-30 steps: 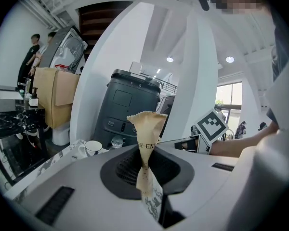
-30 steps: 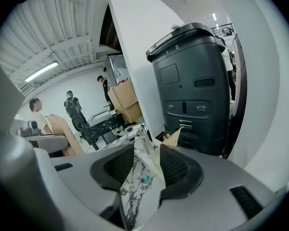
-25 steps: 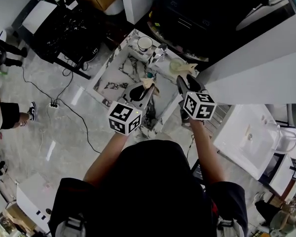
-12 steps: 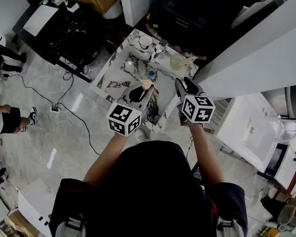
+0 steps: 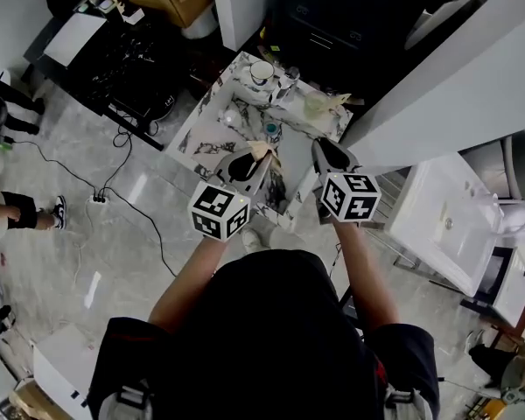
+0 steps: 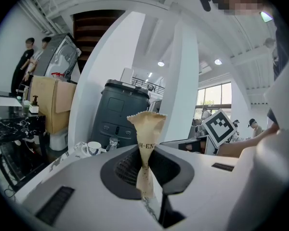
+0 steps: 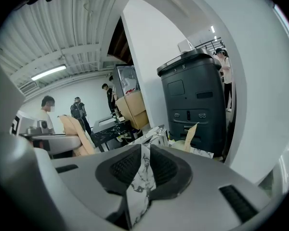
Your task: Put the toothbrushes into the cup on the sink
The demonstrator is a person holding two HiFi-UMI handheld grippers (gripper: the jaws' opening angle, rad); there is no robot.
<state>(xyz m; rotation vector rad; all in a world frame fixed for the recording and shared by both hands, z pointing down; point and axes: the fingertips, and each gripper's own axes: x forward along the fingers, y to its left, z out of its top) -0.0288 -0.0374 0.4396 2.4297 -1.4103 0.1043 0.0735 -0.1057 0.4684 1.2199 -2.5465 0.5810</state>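
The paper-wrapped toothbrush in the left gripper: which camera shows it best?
The left gripper view: the wrapped toothbrush stands close-up between the shut jaws, crimped top and print visible. The head view shows only its tan tip; the right gripper view, a small tan shape at left.

The person wears a black short-sleeved shirt (image 5: 262, 322). The left gripper (image 5: 261, 152) and the right gripper (image 5: 320, 148) are pale grey, each with a white cube (image 5: 220, 210) of black square markers.

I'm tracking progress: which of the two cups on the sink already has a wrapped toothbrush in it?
The pale green cup, with a tan paper-wrapped toothbrush standing in it; the white mug at the far corner shows none.
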